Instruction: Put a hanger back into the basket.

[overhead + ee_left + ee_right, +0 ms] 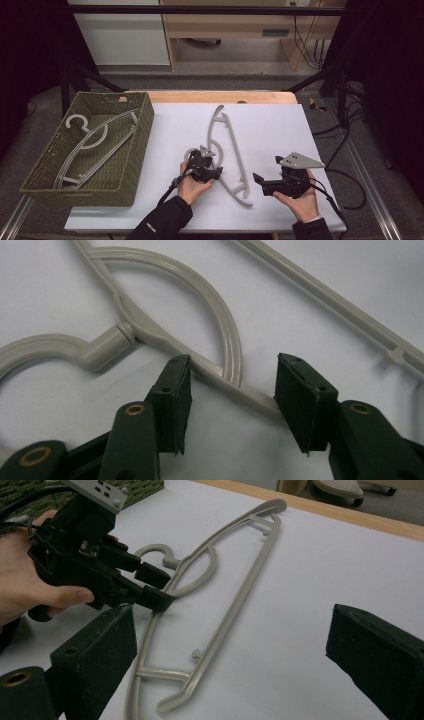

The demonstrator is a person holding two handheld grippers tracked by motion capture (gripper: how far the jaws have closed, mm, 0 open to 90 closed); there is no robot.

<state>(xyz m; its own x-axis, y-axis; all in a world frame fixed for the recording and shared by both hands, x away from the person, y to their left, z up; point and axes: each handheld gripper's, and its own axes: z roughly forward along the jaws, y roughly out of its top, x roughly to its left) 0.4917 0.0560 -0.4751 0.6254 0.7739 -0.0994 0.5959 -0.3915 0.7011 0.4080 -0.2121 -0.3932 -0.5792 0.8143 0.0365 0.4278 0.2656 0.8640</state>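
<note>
A grey plastic hanger (238, 157) lies flat on the white table top (270, 125), its hook toward my left gripper (214, 170). In the left gripper view that gripper (233, 360) is open, its jaws on either side of the hanger's arm (150, 332) just past the hook's neck, pads apart from the plastic. The right gripper view shows the same left gripper (162, 587) straddling the hanger (252, 566). My right gripper (265, 170) is open to the right of the hanger, with nothing between its wide jaws (232, 612).
A green woven basket (135, 150) stands at the table's left with a second grey hanger (95, 137) inside. A wooden strip (220, 96) runs along the table's far edge. Bare white surface lies to the right of the hanger.
</note>
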